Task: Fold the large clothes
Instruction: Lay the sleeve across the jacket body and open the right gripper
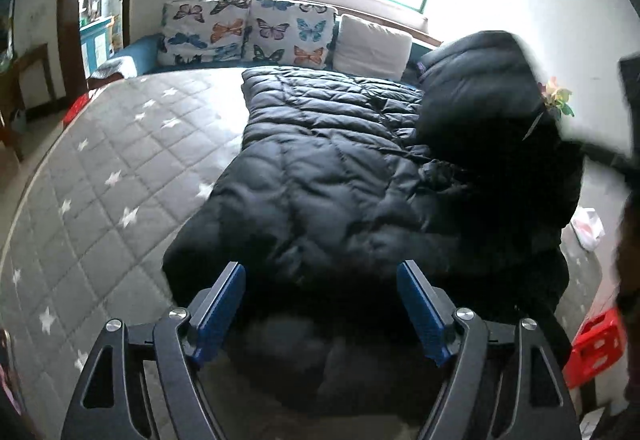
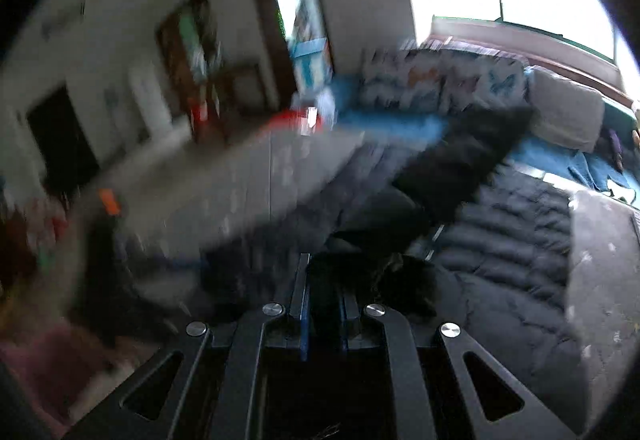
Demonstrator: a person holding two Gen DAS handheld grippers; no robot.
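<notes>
Left tool (image 1: 320,304) is spread wide with nothing between its blue pads (image 1: 222,304), hanging over the near hem of the black puffer jacket (image 1: 320,167). From that tool the jacket runs off toward 12 o'clock, long axis straight up the bed (image 1: 100,167) to the butterfly pillows (image 1: 248,31).

Right tool (image 2: 324,308) is pinched nearly closed, and dark fabric sits right at its tips, so it looks clamped on a bit of the jacket (image 2: 512,252). That view is badly smeared, so I can't say which part it has. In the left view a big flap of the jacket stands lifted at about 2 o'clock, which I'd guess is what the right hand is carrying.

So the relation that matters: the flap is on the right side and the flat body lies to its left, so the fold has to travel sideways across the long axis. The right hand is nearer the flap; the left is nearer the hem and free to pin or smooth it.

Main risk I see is the puffy fabric sliding as the flap lands.
</notes>
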